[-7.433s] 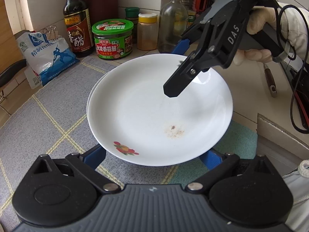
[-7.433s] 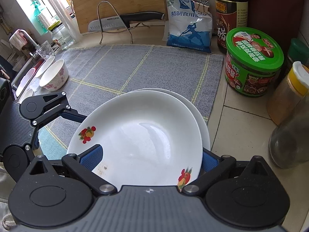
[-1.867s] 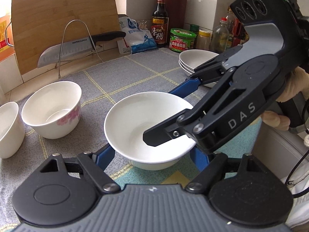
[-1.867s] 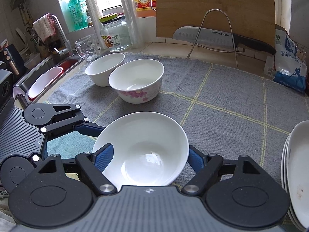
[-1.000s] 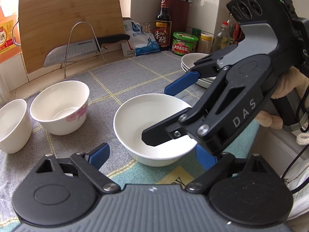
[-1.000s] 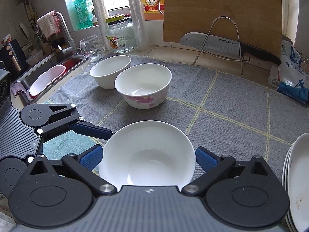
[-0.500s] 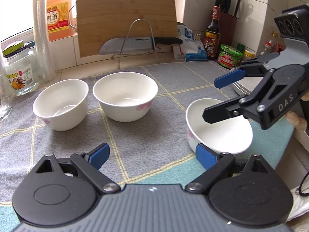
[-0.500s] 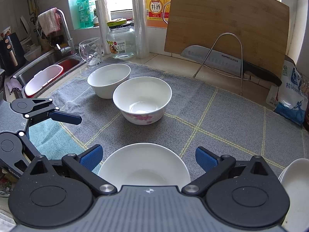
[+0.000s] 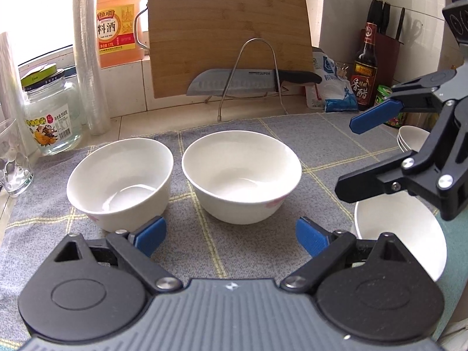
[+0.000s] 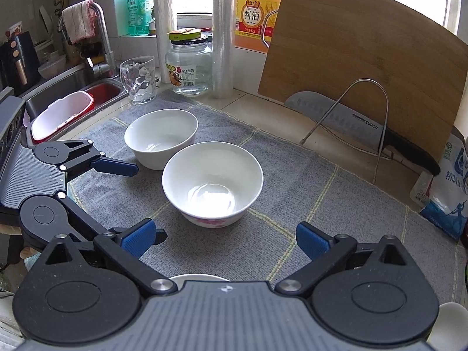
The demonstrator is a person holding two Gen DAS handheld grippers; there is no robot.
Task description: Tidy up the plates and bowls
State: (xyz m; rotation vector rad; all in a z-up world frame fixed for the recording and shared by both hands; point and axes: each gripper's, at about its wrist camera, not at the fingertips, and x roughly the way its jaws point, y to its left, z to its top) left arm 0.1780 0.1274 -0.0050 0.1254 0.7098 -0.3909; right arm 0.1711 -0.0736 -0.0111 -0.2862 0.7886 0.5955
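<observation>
far left there's the sink point(image 10: 73, 87) with a red and white tub point(image 10: 63, 114) in it and a rag over the tap point(image 10: 101, 29). beside it on the counter point(image 10: 254, 102) stand a glass mug point(image 10: 139, 79), a lidded jar point(image 10: 188, 67) and a roll of clear bags point(image 10: 222, 35), with an orange bottle point(image 10: 254, 8) on the sill behind

on the grey mat point(image 9: 307, 146) sit two bowls side by side, just apart: the left bowl point(image 9: 120, 180) and the pink-flowered bowl point(image 9: 241, 177), both upright and empty. the left tongs point(image 9: 231, 234) hover low in front of them, blue pads wide apart, nothing between them, the left pad close in front of the left bowl's base

behind the bowls a cutting board point(image 9: 228, 32) leans on the wall, and a knife point(image 9: 251, 80) lies across a wire rack point(image 9: 251, 73) in front of it. to the right of that are a salt bag point(image 9: 333, 87), a dark sauce bottle point(image 9: 365, 67) and a green-lidded tub point(image 9: 384, 93)

the right tongs point(image 10: 225, 239) come in from the right, also spread wide and empty. a third bowl point(image 9: 400, 234) rests on the mat right below them, near the counter's edge, only its rim showing under their body in their own view. further back on the right is a stack of plates point(image 9: 409, 140), partly hidden behind the right tongs
</observation>
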